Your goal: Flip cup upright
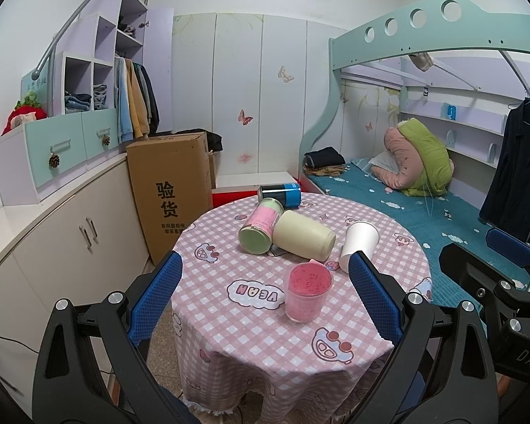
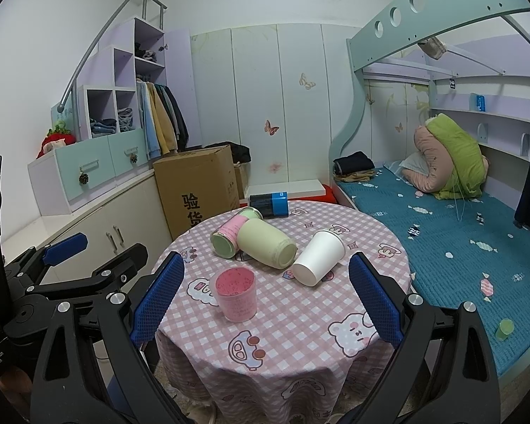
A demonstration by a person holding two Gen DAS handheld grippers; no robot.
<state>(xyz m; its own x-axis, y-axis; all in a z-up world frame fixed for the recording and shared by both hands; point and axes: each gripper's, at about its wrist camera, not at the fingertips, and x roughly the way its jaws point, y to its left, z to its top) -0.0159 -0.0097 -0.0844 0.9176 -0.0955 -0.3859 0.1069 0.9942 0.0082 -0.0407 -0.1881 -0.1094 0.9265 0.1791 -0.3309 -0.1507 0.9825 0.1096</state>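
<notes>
Left wrist view: the left tool (image 1: 265, 300) hangs wide open and empty before the round worktop (image 1: 229, 339). The pink cup (image 1: 308, 291) already stands upright near the front edge; behind it the white cup (image 1: 357, 245), cream cup (image 1: 304, 235), pink-and-green cup (image 1: 261, 227) and blue can (image 1: 280, 195) all lie on their sides.

Right wrist view: the right tool (image 2: 265, 298) is spread just as wide, holding nothing, with the white cup (image 2: 319, 257) lying nearest between its fingers. This looks like the approach step; next, close in, grip the white cup's wall and rotate it onto its base.
</notes>
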